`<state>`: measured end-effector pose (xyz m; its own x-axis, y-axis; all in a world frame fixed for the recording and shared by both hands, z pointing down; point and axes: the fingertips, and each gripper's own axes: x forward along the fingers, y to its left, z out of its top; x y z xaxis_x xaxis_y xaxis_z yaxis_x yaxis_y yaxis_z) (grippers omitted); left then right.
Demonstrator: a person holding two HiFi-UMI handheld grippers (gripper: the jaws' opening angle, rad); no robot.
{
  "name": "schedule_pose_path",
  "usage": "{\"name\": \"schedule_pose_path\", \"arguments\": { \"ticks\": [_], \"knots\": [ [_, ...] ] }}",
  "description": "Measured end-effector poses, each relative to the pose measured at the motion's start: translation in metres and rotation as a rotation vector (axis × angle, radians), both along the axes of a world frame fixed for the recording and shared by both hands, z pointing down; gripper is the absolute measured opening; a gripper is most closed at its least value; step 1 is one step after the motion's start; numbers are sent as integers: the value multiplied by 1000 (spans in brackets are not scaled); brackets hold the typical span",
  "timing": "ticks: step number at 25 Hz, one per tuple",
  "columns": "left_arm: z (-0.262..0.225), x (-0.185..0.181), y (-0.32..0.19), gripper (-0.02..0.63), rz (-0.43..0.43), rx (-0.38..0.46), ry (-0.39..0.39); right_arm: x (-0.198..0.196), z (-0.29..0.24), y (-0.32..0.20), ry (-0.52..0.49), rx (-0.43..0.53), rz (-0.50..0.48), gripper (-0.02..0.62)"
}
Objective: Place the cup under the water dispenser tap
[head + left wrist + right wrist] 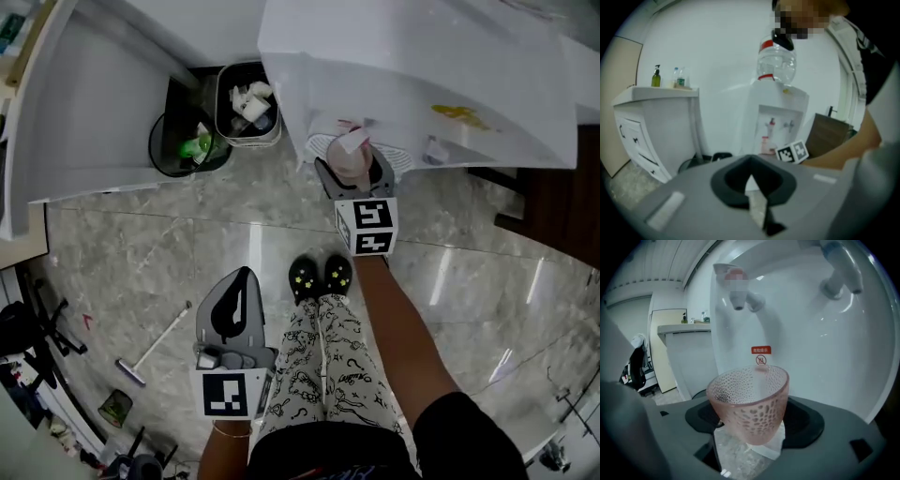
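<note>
Right gripper view: the cup (750,404), pink dimpled glass, stands upright between the jaws of the right gripper (754,430), which are clamped on its lower sides. A tap (738,298) hangs at 12 o'clock above it, a little toward 11, well clear of the rim. A second tap (839,268) is at 1 o'clock. A red sticker (761,350) on the back wall of the recess shows just over the far rim.

In the head view the cup (349,155) is inside the recess of the dispenser (412,75), over the white drip tray (401,164). I cannot tell whether its base touches the tray. The gripper's marker cube (367,227) sits at 6 o'clock from the cup.

A white bin (248,103) stands at 10 o'clock from the cup and a black bin (183,145) at 9 o'clock, both holding litter, beside the dispenser.

The left gripper (242,277) hangs at 7 o'clock, well apart from the cup and over the marble floor (141,244). In its own view the jaws meet at the tips with nothing between them. That view also shows the bottle (776,63) on top of the dispenser.
</note>
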<state>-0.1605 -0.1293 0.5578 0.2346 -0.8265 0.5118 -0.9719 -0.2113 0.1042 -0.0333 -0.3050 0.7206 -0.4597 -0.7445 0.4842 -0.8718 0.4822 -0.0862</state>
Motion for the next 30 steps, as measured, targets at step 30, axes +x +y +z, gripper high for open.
{"name": "schedule_pose_path", "arguments": {
  "ticks": [30],
  "knots": [
    [-56, 2, -21, -3, 60, 129, 40, 6, -88, 103, -168, -142, 4, 267]
  ]
}}
